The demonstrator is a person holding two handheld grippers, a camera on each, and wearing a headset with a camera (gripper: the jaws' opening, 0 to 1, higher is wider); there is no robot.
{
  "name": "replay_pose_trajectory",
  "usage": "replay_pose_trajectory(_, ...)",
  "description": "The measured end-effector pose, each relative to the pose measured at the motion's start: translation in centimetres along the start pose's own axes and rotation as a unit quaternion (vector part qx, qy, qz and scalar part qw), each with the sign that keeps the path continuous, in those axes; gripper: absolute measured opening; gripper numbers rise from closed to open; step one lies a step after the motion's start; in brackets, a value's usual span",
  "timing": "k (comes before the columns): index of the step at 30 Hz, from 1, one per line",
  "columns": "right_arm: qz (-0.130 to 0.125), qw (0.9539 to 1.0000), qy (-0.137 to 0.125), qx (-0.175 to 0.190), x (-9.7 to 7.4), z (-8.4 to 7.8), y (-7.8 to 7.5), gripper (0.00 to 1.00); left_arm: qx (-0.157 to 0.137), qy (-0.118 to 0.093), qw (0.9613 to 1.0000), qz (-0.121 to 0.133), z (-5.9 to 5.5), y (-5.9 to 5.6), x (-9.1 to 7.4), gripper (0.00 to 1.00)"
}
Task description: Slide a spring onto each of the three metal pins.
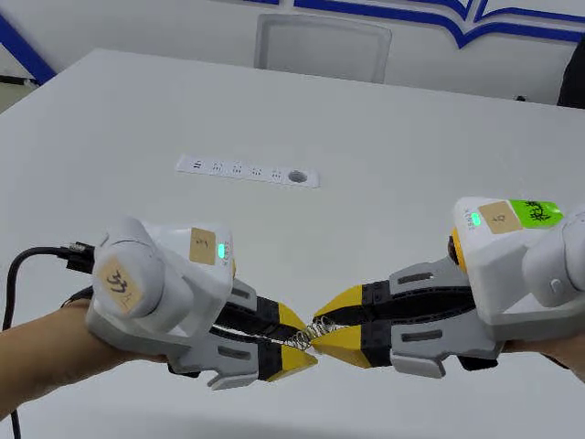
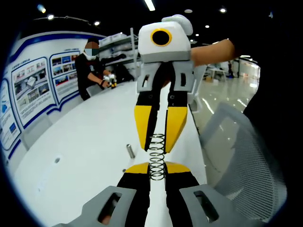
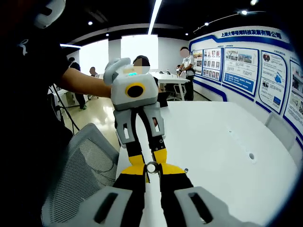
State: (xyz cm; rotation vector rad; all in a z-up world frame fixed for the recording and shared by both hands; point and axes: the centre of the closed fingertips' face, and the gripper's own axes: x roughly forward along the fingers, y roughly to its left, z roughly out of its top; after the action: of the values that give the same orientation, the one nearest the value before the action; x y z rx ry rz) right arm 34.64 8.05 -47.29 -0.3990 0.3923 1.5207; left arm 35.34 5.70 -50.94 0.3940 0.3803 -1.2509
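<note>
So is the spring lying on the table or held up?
Held up: the spring spans between the left gripper and right gripper tips, above the table.

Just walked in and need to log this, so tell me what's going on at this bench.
A person holds a gripper in each hand over a white table, tips meeting. A spring spans between them: the left gripper has its jaws closed on one end, the right gripper on the other. A metal pin stands nearby with no spring on it.
</note>
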Motion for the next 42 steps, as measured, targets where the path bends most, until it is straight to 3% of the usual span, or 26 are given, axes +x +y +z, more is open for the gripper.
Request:
replay_pose_trajectory(11, -0.008, 0.9998, -0.016, 0.001, 0.8, 1.0, 0.0, 0.11, -0.012, -0.004, 0.9999, 0.004, 0.0, 0.2, 0.0, 0.11)
replay_pose_trajectory(15, -0.012, 0.9997, -0.021, 0.003, 0.7, 1.5, -0.2, 0.11, -0.046, -0.015, 0.9987, 0.013, 0.2, 0.7, -0.6, 0.12)
replay_pose_trajectory(18, -0.025, 0.9990, -0.036, 0.008, 0.0, 2.3, -1.1, 0.11, -0.054, -0.010, 0.9981, 0.029, -0.3, 1.4, -1.2, 0.13)
replay_pose_trajectory(22, -0.051, 0.9975, -0.046, 0.017, -1.1, 2.9, -2.9, 0.11, -0.090, -0.030, 0.9946, 0.042, -0.3, 2.1, -2.2, 0.30)
replay_pose_trajectory(24, -0.063, 0.9969, -0.044, 0.016, -1.6, 2.9, -3.7, 0.11, -0.088, -0.028, 0.9939, 0.060, -0.5, 2.7, -2.7, 0.36)
replay_pose_trajectory(28, -0.086, 0.9953, -0.040, 0.019, -2.3, 2.5, -5.0, 0.11, -0.088, -0.019, 0.9930, 0.077, -1.2, 3.2, -3.3, 0.40)
replay_pose_trajectory(31, -0.106, 0.9936, -0.034, 0.020, -2.8, 2.2, -6.2, 0.11, -0.092, -0.025, 0.9919, 0.085, -1.2, 3.4, -4.0, 0.45)
replay_pose_trajectory(34, -0.115, 0.9926, -0.027, 0.027, -2.7, 1.6, -7.0, 0.11, -0.095, -0.024, 0.9910, 0.092, -1.5, 3.6, -4.4, 0.50)
replay_pose_trajectory(38, -0.126, 0.9915, -0.016, 0.030, -2.3, 0.7, -7.8, 0.11, -0.089, -0.006, 0.9900, 0.109, -2.5, 4.1, -4.9, 0.57)
replay_pose_trajectory(42, -0.133, 0.9905, -0.005, 0.035, -1.7, -0.3, -8.4, 0.11, -0.092, -0.008, 0.9888, 0.118, -2.8, 4.3, -5.3, 0.66)
